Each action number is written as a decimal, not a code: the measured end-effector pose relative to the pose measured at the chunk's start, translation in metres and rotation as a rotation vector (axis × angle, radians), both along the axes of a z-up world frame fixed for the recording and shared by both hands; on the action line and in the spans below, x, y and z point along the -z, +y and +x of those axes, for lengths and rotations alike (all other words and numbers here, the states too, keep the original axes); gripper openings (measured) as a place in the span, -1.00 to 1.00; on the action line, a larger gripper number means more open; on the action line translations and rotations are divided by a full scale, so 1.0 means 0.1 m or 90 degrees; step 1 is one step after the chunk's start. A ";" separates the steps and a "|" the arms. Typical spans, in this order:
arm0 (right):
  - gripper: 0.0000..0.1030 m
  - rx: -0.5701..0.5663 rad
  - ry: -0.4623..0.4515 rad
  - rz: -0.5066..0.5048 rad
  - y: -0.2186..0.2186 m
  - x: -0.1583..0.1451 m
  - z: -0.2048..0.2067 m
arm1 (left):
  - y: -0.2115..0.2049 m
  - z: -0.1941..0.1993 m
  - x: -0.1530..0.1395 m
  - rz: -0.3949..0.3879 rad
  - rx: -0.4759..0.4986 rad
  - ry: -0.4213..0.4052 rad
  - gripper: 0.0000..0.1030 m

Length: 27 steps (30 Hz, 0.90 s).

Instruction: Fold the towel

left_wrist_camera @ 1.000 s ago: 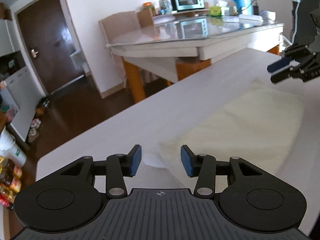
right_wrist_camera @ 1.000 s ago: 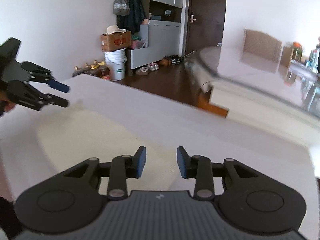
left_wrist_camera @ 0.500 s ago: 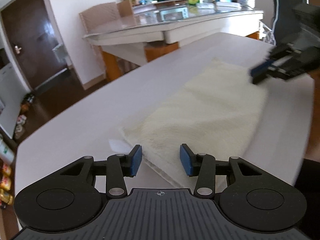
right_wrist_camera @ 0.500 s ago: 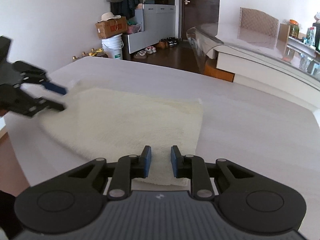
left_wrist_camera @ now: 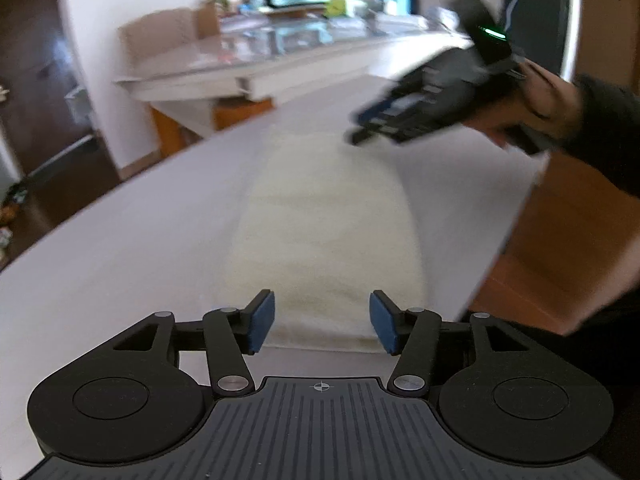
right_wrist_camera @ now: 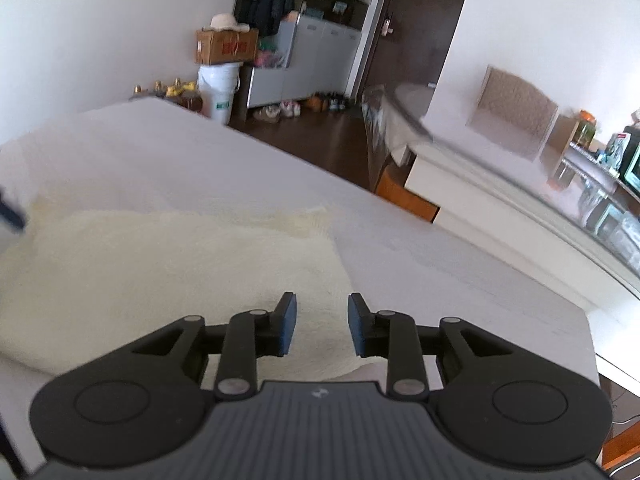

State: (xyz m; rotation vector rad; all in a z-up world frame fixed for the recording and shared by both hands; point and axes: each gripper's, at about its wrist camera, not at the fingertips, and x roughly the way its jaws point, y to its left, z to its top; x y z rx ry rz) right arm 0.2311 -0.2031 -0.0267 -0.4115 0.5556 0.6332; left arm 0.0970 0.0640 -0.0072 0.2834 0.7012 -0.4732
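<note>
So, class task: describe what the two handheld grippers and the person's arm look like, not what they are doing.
Both are matte black. The left gripper has blue finger pads, linkage arms with silver pivot pins, two round discs and a ribbed plate with a small crosshair mark. The right gripper matches; seen from the left wrist, a green light glows on its body, and a dark sleeve covers the arm.

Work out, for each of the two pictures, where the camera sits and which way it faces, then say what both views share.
Left wrist view: sits on the left tongs, open, looking along the cream towel toward the right tongs and the hand holding them.
Right wrist view: sits on the right tongs, open, low over the towel, facing the dark door; a dark sliver at the left edge is probably the left tongs.
Shared: the towel and the white table.
</note>
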 end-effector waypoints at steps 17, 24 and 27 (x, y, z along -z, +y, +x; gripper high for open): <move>-0.16 -0.159 0.005 0.033 0.25 0.03 -1.37 | 0.10 0.15 0.22 0.093 -0.038 -0.048 0.13; -0.06 -0.222 -0.039 -0.059 0.25 0.13 -1.74 | 0.06 0.02 0.19 0.033 -0.012 0.002 0.13; -0.03 -0.240 -0.090 -0.119 0.28 0.21 -1.84 | 0.04 0.01 0.21 -0.003 0.005 0.024 0.13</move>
